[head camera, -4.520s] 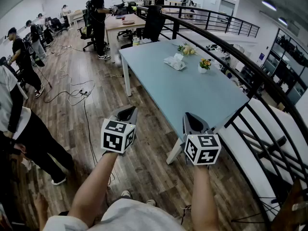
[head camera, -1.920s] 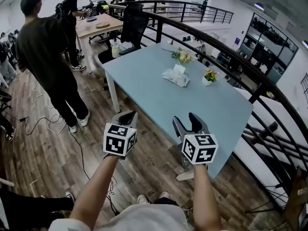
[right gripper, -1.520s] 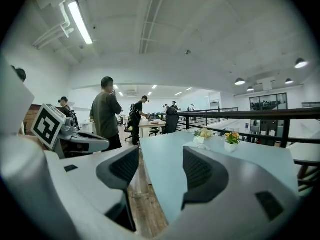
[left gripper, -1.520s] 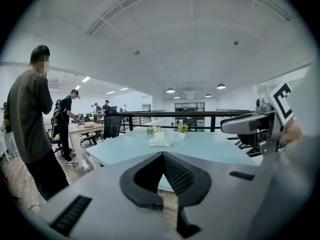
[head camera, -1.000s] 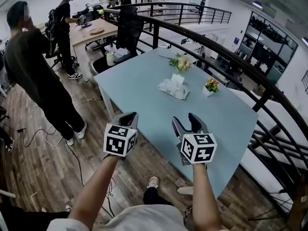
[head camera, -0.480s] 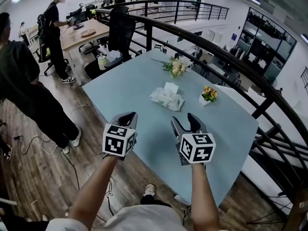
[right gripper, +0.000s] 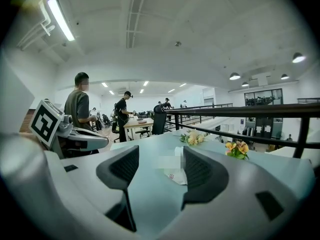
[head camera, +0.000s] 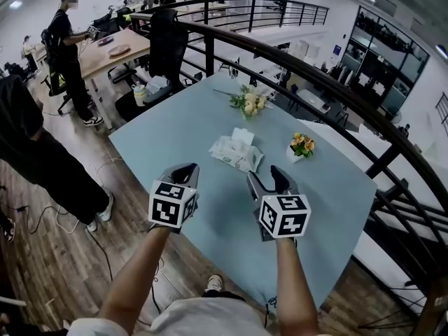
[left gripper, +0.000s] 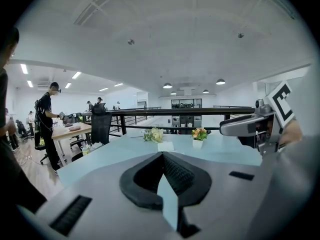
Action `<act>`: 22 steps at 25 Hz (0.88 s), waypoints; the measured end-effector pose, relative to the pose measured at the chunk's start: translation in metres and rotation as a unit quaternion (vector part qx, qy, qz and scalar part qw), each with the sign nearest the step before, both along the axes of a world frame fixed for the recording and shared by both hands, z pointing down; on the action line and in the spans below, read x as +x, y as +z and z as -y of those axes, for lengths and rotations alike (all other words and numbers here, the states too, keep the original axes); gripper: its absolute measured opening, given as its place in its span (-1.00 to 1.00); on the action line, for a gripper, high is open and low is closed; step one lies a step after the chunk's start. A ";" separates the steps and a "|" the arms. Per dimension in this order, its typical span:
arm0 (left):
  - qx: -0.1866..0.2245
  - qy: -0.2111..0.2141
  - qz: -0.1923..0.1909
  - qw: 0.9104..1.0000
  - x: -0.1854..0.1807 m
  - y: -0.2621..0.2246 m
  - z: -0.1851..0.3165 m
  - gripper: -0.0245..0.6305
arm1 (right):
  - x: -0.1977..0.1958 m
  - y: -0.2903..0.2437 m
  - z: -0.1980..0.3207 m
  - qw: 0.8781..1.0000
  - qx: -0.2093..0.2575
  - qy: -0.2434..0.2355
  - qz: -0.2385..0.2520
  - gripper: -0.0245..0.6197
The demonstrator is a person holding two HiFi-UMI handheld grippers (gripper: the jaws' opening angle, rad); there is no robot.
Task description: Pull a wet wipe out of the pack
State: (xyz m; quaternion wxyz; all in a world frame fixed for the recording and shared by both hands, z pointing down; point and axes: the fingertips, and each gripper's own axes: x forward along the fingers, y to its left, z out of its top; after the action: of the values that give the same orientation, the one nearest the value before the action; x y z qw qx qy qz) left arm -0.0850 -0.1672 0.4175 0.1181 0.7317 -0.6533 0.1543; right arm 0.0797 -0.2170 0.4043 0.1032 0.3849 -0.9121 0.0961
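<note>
My left claw (head camera: 184,169) pinched together and empty, my right claw (head camera: 269,178) spread apart around nothing, both at the blue table's (head camera: 168,135) near side, wet wipe pack (head camera: 236,153) lying mid-table ahead, 1 flower pot (head camera: 301,146) near its right

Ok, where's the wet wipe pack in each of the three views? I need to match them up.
Head view: the wet wipe pack lies near the picture's centre.
Left gripper view: small and far off, just above centre.
Right gripper view: below centre, partly under a blur patch.
Shared landmark: the pot of orange flowers stands to the right of the pack in all three.
</note>
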 end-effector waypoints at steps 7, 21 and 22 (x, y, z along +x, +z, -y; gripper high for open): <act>0.000 0.001 0.003 1.000 -0.006 0.000 0.023 -0.95 | -0.006 0.000 0.023 1.000 0.001 0.003 0.003 -0.12; 0.002 0.012 0.007 1.000 -0.015 0.002 0.060 -0.95 | -0.014 0.010 0.058 1.000 -0.001 0.013 0.008 -0.12; 0.002 0.013 0.007 1.000 -0.016 0.002 0.063 -0.95 | -0.014 0.011 0.060 1.000 -0.001 0.014 0.008 -0.12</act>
State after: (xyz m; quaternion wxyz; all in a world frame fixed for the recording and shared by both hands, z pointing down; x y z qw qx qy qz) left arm -0.1008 -0.2300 0.4199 0.1096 0.7392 -0.6451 0.1597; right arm 0.0657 -0.2773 0.4149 0.0951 0.3963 -0.9075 0.1014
